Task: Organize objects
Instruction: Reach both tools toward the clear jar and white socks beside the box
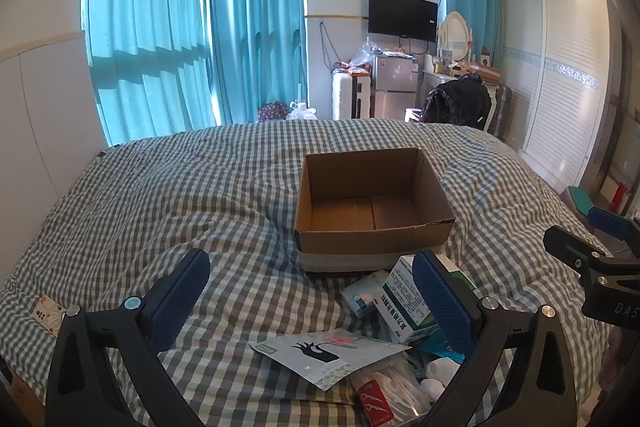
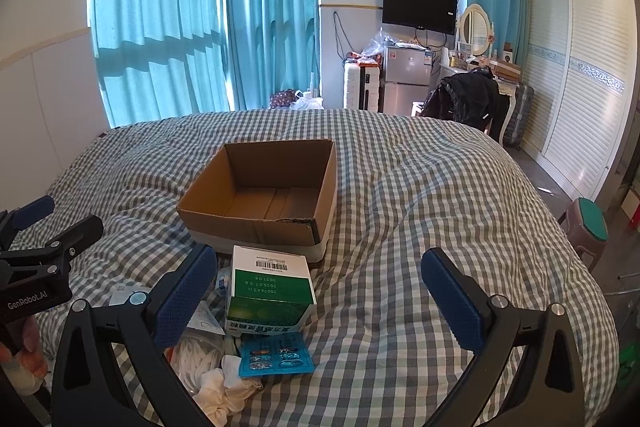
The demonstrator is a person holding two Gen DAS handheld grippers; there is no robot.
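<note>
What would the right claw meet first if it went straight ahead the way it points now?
Probably bare checked bedspread: the right claw is open, and the cardboard box and green medicine box sit left of its centre line, though depth is unclear.

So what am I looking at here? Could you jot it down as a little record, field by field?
place: bedroom, checked bedspread
container: open cardboard box, nothing visible inside
pile in front of box: green and white medicine box, blue blister pack, printed paper sachet, bag of cotton swabs
left gripper: fingers spread, holding nothing
right gripper: fingers spread, holding nothing
sorting: not started, as far as the pictures show
</note>
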